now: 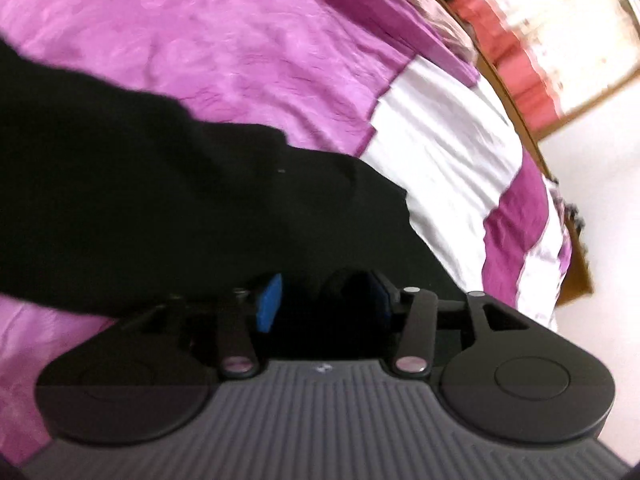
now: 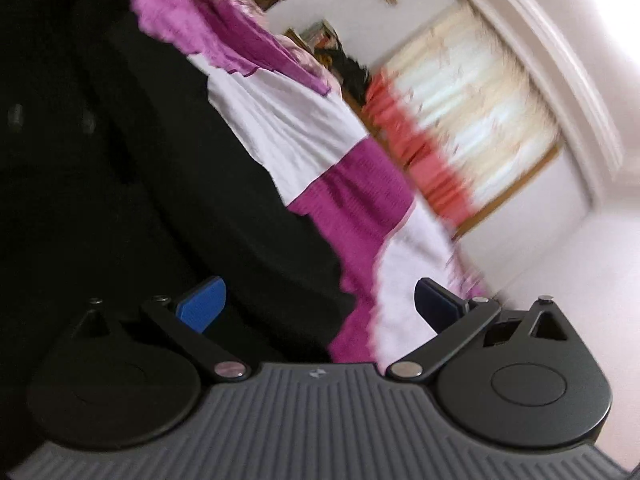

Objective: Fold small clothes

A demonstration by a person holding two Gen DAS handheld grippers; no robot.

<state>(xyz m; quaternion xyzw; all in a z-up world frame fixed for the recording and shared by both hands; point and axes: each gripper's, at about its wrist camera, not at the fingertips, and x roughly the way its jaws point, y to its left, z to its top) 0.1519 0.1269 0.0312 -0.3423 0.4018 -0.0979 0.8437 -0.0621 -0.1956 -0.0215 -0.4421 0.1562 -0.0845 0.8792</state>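
Observation:
A black garment (image 1: 168, 200) lies across the pink bedspread (image 1: 208, 32). In the left wrist view my left gripper (image 1: 324, 300) has its blue pads (image 1: 270, 298) partly apart with black cloth bunched between them. In the right wrist view the same black garment (image 2: 140, 184) fills the left side, with two dark buttons showing. My right gripper (image 2: 320, 304) is wide open, its left pad (image 2: 202, 306) over the cloth and its right pad (image 2: 438, 308) over the bed's edge. Both views are blurred.
The bedspread has white and magenta bands (image 1: 440, 152) near the bed's edge. A wooden bed frame (image 1: 516, 100) runs along it. Beyond are a window with red-and-cream curtains (image 2: 460, 128) and a pale floor (image 2: 560, 264).

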